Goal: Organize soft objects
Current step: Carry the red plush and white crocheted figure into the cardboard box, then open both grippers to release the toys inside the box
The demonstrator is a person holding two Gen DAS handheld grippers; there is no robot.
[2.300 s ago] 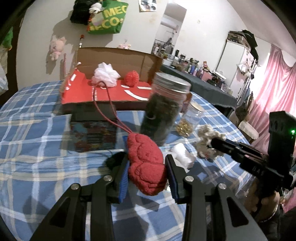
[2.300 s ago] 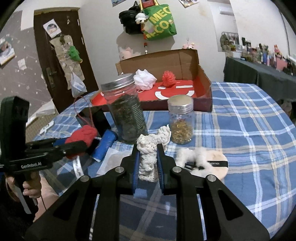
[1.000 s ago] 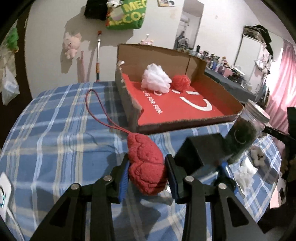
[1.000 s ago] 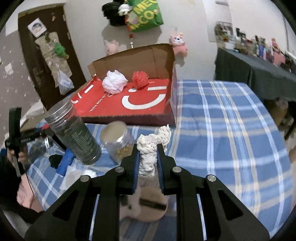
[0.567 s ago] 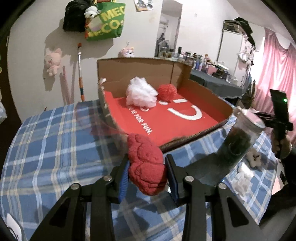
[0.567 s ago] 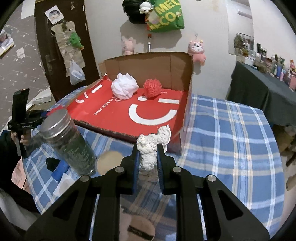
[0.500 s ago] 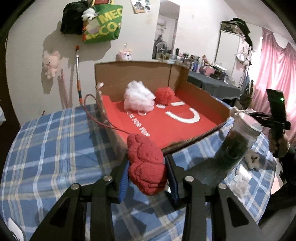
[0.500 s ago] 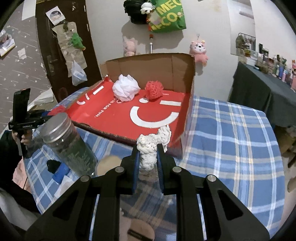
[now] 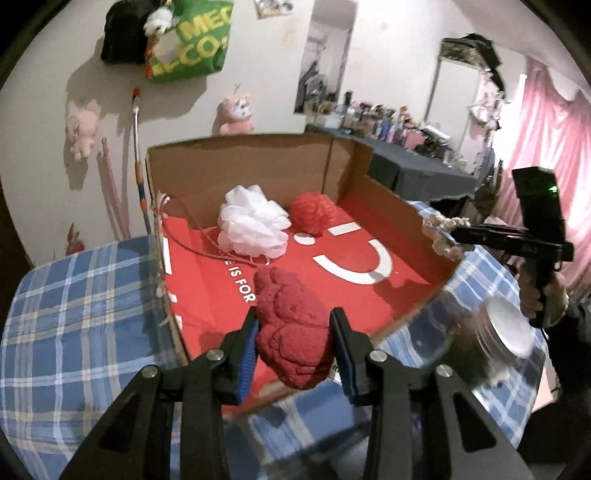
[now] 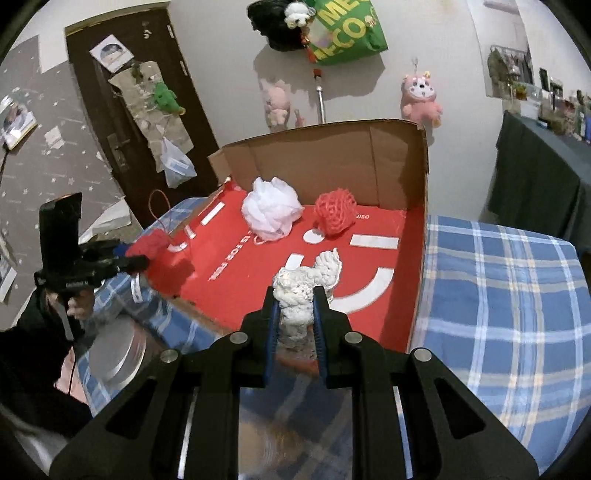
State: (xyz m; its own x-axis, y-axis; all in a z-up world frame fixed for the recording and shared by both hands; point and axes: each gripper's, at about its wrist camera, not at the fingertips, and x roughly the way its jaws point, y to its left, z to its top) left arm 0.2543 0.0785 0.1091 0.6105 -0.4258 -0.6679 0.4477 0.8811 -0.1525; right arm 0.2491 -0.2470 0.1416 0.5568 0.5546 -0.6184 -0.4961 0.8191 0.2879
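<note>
My left gripper (image 9: 295,347) is shut on a red plush toy (image 9: 291,325) with a red cord, held above the near edge of the red cardboard box (image 9: 207,266). My right gripper (image 10: 294,317) is shut on a white knotted rope toy (image 10: 303,288), held over the box's near edge (image 10: 413,332). Inside the box lie a white mesh puff (image 9: 251,225) and a red mesh puff (image 9: 314,214); both also show in the right wrist view, the white puff (image 10: 271,212) left of the red puff (image 10: 334,210). Each gripper shows in the other's view: the right gripper (image 9: 447,236), the left gripper (image 10: 144,254).
The box stands on a blue plaid tablecloth (image 9: 74,302). A dark glass jar with a metal lid (image 9: 498,339) stands blurred at the right below the box; it also shows in the right wrist view (image 10: 114,350). Plush toys and a green bag (image 10: 347,29) hang on the wall.
Both grippers have risen and moved forward toward the box, each still holding its toy. The jars and table items have dropped to the lower edges of the views.
</note>
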